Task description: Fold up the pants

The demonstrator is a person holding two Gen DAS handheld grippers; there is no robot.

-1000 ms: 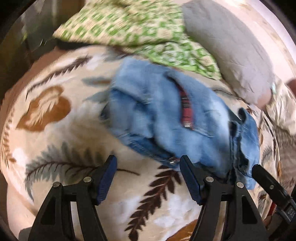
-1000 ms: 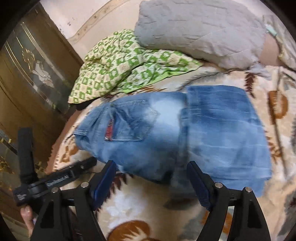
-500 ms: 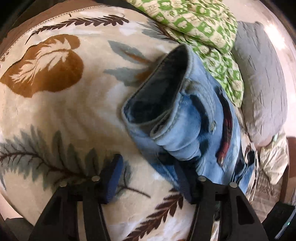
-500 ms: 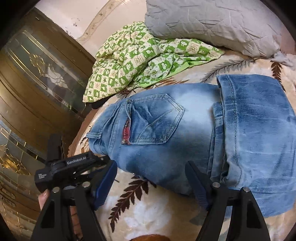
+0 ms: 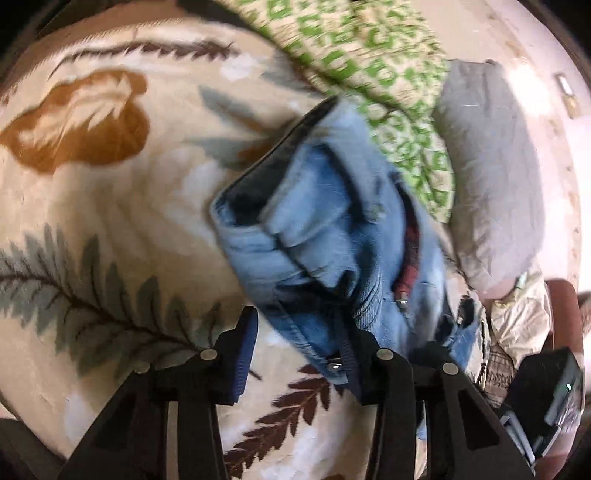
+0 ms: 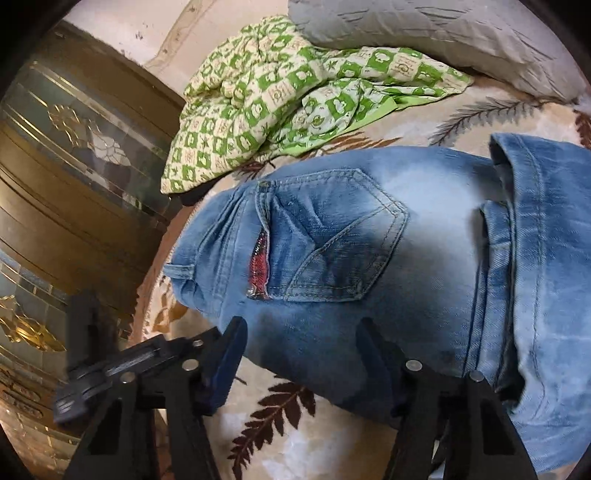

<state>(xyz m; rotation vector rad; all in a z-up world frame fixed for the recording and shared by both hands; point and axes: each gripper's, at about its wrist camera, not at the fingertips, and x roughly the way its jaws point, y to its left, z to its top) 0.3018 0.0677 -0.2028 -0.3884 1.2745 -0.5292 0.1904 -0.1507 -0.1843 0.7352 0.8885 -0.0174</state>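
Scene: I see a bed covered by a cream blanket (image 6: 325, 446) printed with brown and grey fern leaves.
Pants: the blue jeans (image 6: 369, 266) lie folded on the blanket, back pocket (image 6: 343, 254) facing up, a red patch (image 6: 260, 266) beside the pocket's edge. A second denim layer is folded over on the right of my right wrist view.
Pants, left wrist view: the jeans (image 5: 332, 236) show as a bunched stack with the waistband opening toward the camera; the picture is blurred by motion.
Left gripper: the left gripper (image 5: 299, 354) has its jaws closing. The lower denim edge lies between them, against the right-hand finger; I cannot confirm that the pads press on it.
Right gripper: the right gripper (image 6: 303, 354) has its jaws closing, still spread. The near edge of the jeans lies in the gap, the pads not yet pressing the cloth.
Other gripper in view: I see the left unit at the lower left of the right wrist view, at the waistband end.
Surroundings: a green checked cloth (image 6: 288, 92) lies crumpled beyond the jeans, just beside a grey pillow (image 6: 443, 33). A brown cabinet (image 6: 74, 184) with glass panels stands at the bed's edge.
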